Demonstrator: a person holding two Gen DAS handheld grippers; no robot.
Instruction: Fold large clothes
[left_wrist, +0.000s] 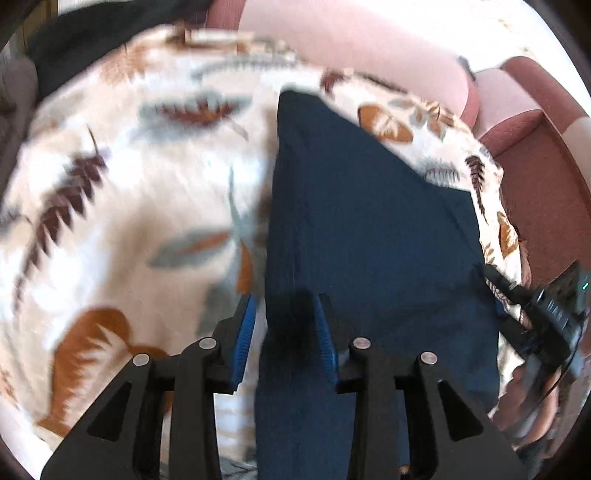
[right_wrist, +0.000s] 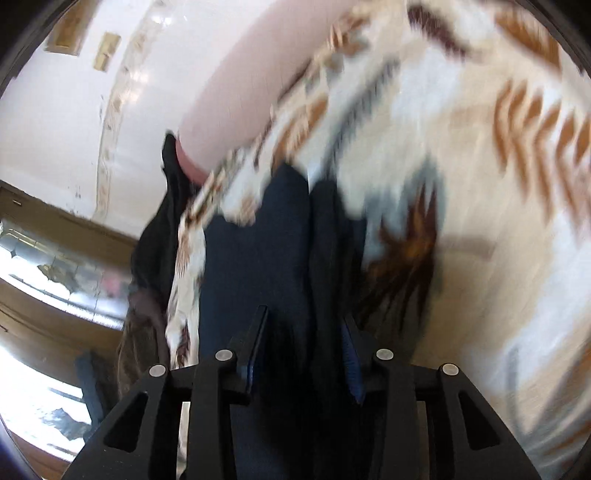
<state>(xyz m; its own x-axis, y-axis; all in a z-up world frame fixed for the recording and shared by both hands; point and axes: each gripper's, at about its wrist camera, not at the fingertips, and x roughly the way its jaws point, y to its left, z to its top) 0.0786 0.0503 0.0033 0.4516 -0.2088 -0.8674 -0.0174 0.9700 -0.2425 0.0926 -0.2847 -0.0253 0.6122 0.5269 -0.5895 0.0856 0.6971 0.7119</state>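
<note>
Left gripper (left_wrist: 286, 325) with black angular linkage, 4 silver rivets, ribbed blue pads (left_wrist: 246, 332), right gripper (right_wrist: 304, 343) built alike

matt navy cloth garment (left_wrist: 369, 229), fuzzy leaf-print blanket (left_wrist: 129, 184)

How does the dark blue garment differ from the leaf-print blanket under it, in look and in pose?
The dark blue garment is plain and one colour; the leaf-print blanket is cream with brown, orange and grey leaves. The garment is a narrow folded strip; the blanket spreads wide around it. The garment runs between the fingers of the left gripper and the right gripper; the blanket lies outside both. Both are soft fabric, blurred here.
</note>
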